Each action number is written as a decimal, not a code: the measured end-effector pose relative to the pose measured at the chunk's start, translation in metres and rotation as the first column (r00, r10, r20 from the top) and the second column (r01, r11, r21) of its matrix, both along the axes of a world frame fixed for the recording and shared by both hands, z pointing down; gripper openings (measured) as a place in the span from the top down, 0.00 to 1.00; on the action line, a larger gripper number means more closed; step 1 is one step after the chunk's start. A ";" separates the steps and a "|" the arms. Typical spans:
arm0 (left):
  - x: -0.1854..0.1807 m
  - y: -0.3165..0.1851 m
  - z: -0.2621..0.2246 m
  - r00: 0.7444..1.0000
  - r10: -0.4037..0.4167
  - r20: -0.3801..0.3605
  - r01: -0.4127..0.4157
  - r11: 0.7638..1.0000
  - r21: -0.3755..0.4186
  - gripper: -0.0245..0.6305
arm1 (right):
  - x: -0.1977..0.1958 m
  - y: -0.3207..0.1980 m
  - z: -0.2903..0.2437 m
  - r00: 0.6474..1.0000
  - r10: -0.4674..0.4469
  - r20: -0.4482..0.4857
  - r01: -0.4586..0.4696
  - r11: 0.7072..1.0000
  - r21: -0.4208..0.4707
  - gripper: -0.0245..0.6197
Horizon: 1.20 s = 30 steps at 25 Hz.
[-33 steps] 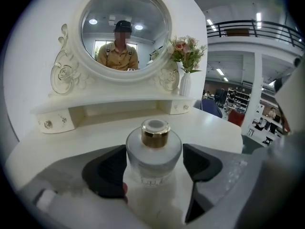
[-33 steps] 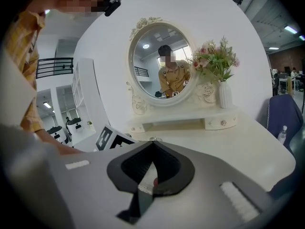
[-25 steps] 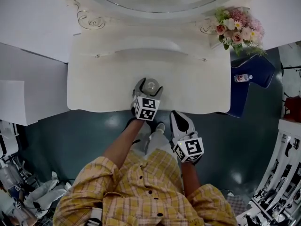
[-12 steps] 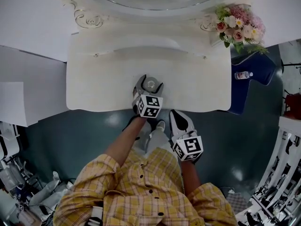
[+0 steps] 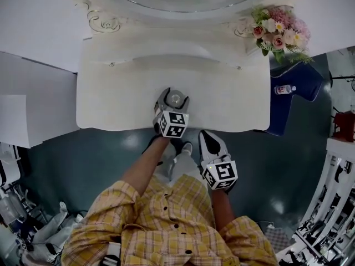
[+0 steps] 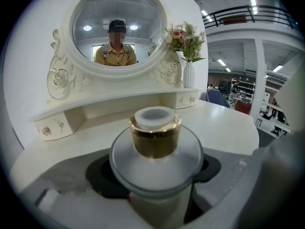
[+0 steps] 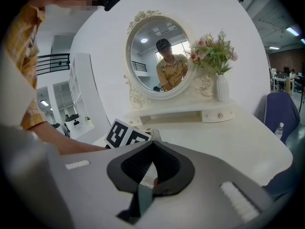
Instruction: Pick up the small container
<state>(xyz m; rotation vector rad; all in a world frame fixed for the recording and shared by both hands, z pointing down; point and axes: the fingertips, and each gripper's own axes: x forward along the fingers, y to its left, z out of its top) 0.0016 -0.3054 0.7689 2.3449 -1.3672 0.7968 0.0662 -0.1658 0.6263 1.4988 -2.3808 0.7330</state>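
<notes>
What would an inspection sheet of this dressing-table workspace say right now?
Surface: white dressing table with oval mirror.
Job's things: small frosted container with gold collar, upright near the front edge.
Clutter: pink-and-white flowers in a white vase, back right.
Grippers: left gripper closing its fingers around the container; right gripper shut, empty, beyond the table's edge.
Cables: nothing seen.
Surroundings: dark blue chair holding a plastic water bottle; teal floor.

yellow plaid shirt [image 5: 166,226], dark buttons [image 5: 167,209]
</notes>
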 end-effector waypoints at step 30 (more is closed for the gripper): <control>-0.036 0.011 -0.082 0.994 -0.050 -0.096 0.051 0.999 0.011 0.44 | -0.008 -0.019 -0.043 1.000 -0.003 0.005 0.003 0.995 0.103 0.96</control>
